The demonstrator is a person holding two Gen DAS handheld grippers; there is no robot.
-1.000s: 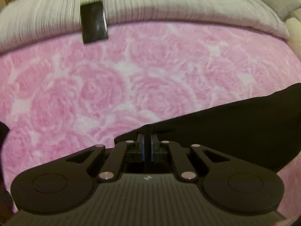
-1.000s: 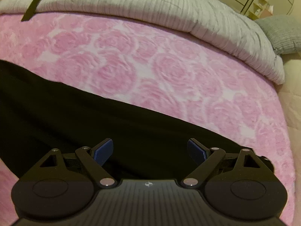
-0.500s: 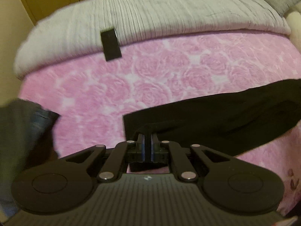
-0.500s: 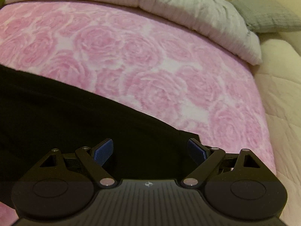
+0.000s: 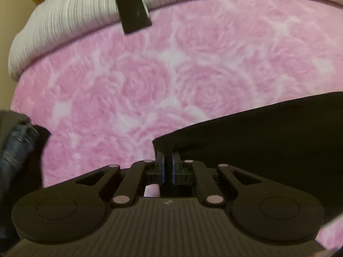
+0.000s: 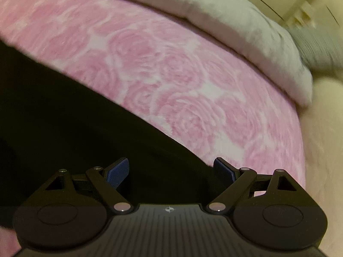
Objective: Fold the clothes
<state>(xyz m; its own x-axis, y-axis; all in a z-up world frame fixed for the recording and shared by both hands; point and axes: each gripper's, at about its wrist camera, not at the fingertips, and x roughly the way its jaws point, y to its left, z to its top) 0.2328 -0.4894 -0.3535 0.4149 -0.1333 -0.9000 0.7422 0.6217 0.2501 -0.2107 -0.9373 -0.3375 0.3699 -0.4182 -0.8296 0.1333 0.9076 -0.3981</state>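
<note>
A black garment (image 5: 268, 132) lies stretched across a pink rose-patterned blanket (image 5: 171, 75). In the left wrist view my left gripper (image 5: 167, 156) is shut on the garment's left corner, and the cloth drapes over the fingertips. In the right wrist view the same garment (image 6: 64, 117) fills the lower left. My right gripper (image 6: 171, 168) hangs open just over its right end, with cloth under the blue pads (image 6: 118, 171) but nothing pinched. Whether the pads touch the cloth I cannot tell.
A ribbed grey-white duvet (image 5: 75, 10) is bunched along the blanket's far side, with a small black rectangle (image 5: 134, 8) on its edge. Dark clothing (image 5: 15, 145) lies at the left. A grey pillow (image 6: 317, 42) and cream bedding (image 6: 321, 128) lie on the right.
The left gripper rose with the garment corner, then came back down close to the blanket. The right gripper slid right along the garment to its end and tilted; its jaws stayed wide.
</note>
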